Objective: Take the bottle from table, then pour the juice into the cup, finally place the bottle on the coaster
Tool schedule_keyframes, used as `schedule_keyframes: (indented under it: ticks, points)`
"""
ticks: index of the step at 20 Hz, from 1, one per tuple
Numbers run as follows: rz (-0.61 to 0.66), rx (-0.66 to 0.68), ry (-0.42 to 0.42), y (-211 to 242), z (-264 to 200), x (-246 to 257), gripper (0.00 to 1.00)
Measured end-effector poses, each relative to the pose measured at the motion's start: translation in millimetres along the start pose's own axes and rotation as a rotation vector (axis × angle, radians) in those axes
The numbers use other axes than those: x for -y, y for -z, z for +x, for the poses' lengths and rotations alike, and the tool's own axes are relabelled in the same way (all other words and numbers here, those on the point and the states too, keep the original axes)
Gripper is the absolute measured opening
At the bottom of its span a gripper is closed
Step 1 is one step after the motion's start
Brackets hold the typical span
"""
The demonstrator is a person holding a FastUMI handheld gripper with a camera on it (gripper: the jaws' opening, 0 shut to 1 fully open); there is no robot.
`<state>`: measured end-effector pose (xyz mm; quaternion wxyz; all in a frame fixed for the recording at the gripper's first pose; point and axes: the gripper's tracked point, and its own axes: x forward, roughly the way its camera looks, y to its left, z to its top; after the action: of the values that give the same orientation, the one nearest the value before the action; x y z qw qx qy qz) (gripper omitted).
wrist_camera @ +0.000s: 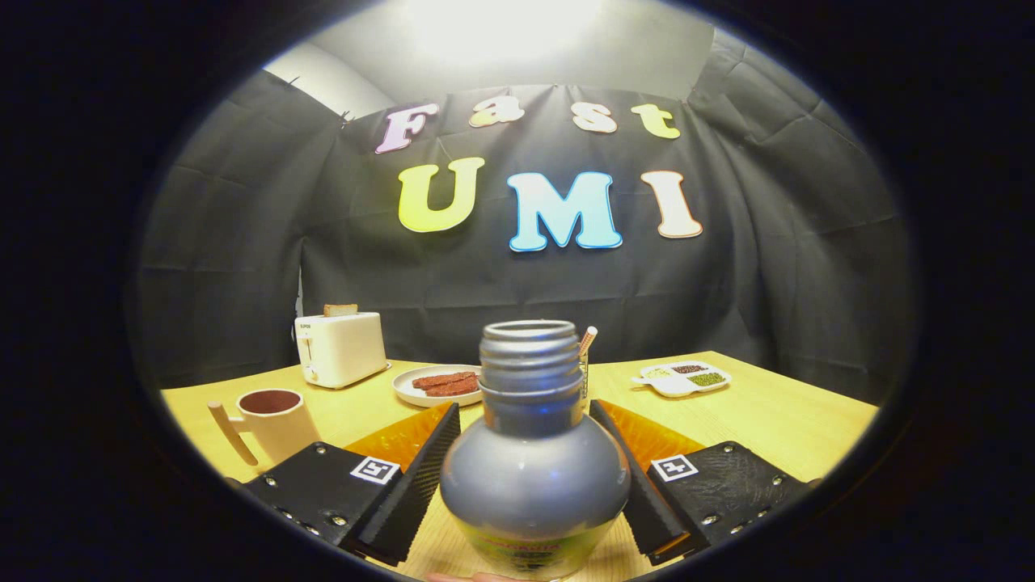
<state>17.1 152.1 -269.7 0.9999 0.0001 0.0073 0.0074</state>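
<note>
Bottle (534, 453) stands upright between the two fingers of the gripper (534, 477), its cap off and its threaded neck open at the top. Both fingers are closed in against the rounded shoulder of the bottle, one pressing on each flank, so the grip is held at about the bottle's width. The lowest part of the bottle, with a coloured label, runs out of sight below the fingers.

Left of the fingers and just ahead of them sits the cup (275, 420), pale with a wooden handle, dark inside. Beyond the bottle's neck a white plate (428, 386) carries reddish-brown strips, and a thin stick (585, 356) pokes up just behind the neck on its right. Further back on the left a cream toaster (340, 349) holds a slice of bread. To the right, well apart from the fingers, lies a small white divided dish (683, 377) with green and dark fillings.

Everything rests on a light wooden table (776, 420). Black cloth walls close the booth behind it, with a bright light overhead.
</note>
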Motion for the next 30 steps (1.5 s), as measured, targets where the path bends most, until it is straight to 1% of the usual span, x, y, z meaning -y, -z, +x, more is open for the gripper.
schedule_keyframes:
  ticks: [1, 3, 6, 10, 12, 19, 23, 30]
  points:
    - [-0.002, -0.011, 0.011, 6, 2, 3, 0.97]
    - [-0.01, -0.017, 0.02, 6, 1, 4, 0.86]
    - [-0.03, -0.039, 0.04, 8, 0, 4, 0.85]
    - [-0.12, -0.038, 0.057, -3, 6, -2, 0.84]
    - [-0.184, -0.023, 0.054, -11, 10, -10, 0.84]
    - [-0.471, 0.013, 0.045, -36, 39, -42, 0.84]
    - [-0.632, 0.02, 0.023, -35, 58, -64, 0.84]
    - [-0.808, 0.009, 0.014, -24, 78, -83, 0.84]
